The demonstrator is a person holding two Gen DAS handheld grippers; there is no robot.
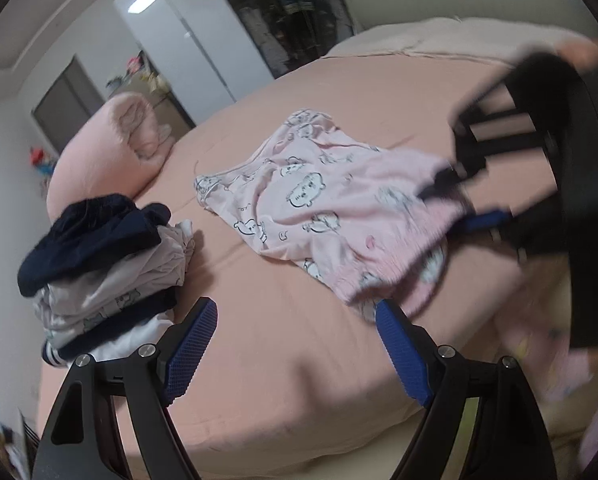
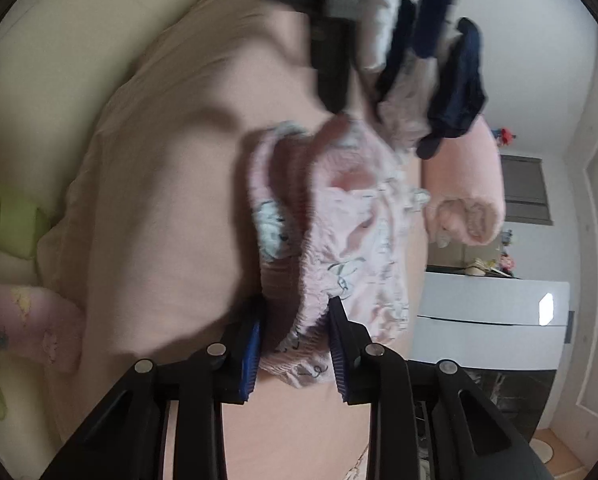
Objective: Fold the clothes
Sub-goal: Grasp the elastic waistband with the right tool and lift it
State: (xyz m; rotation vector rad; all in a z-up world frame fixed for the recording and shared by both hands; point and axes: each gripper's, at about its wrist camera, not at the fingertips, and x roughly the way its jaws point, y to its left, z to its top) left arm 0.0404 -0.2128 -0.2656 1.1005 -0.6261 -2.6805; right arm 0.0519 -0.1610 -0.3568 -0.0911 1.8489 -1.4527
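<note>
Left tongs [image 1: 295, 344] stand wide apart with nothing between the blue pads, hovering over the bed [image 1: 259, 380] just short of the near hem of the pink printed garment [image 1: 319, 208]. Taking that garment as the landmark: to its left, near but not touching, sits a stack of clothes [image 1: 103, 272], dark navy pieces on top of pale grey and white ones; behind the stack lies a pink plush pillow [image 1: 111, 152]. The garment itself lies crumpled and partly spread in the middle of the bed, its ribbed elastic band bunched at its right end. On that right end the right tongs [image 2: 295, 344] are closed part-way around the gathered band [image 2: 283, 240], with cloth filling the gap between the pads; the left view shows the same tool, blurred, at the garment's right edge.

By its look the garment is thin, soft knit: light, limp, not fragile, and unlikely to slip against the ribbed pads. It should drape and sag from any single hold, so one pinch will only drag it in a heap. The elastic band is the thickest, firmest part and the surest place to pinch; a second hold further along the band, or at a hem corner nearest the left tongs, would likely let it be stretched flat.
</note>
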